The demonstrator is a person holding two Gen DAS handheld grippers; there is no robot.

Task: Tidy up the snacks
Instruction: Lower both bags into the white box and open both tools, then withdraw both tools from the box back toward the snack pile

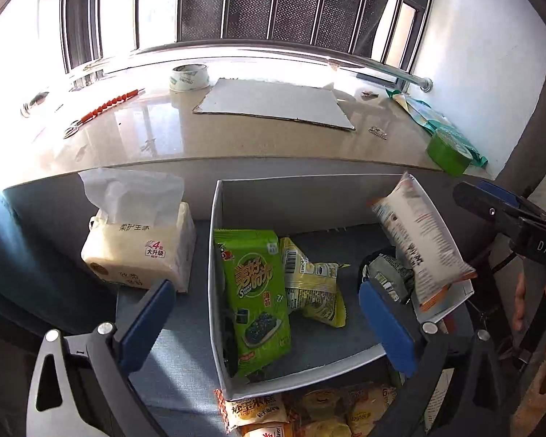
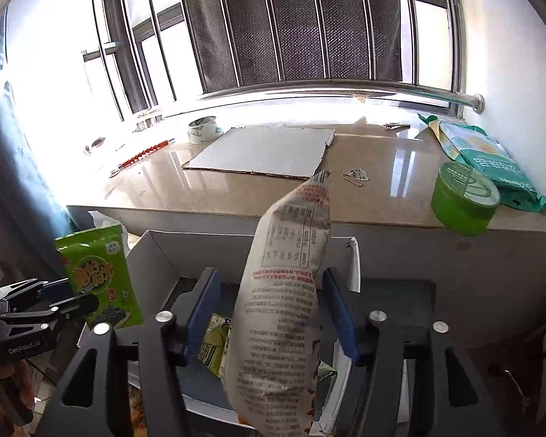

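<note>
**Spotter:** What are both grippers doing?

**Operator:** I am holding the left gripper (image 1: 265,291) fully spread over the white box (image 1: 291,204), gripping nothing. The green seaweed pack (image 1: 254,291) is standing inside the box, leaning against its left wall, with a yellow-green packet (image 1: 313,284) lying just beside it toward the box's middle.

**Spotter:** And the right one?

**Operator:** I am keeping the right gripper (image 2: 269,284) over the right side of the box with its jaws apart. The white snack bag (image 2: 284,291) is standing between them, and one of the pads (image 2: 200,309) is showing a clear gap to it. On the other side I cannot tell touching from just beside. I am reading that as loose, not clamped. From the left view, the bag is leaning on the box's right wall.

**Spotter:** What is the next move turning on?

**Operator:** I am judging the bag's long axis to be running along the right gripper's fingers, rising out of the box, so backing out along that line should be clearing it. The loose packets (image 1: 258,411) are lying just outside the box's near wall, under the left gripper, so the left hand is looking nearer to them.
</note>
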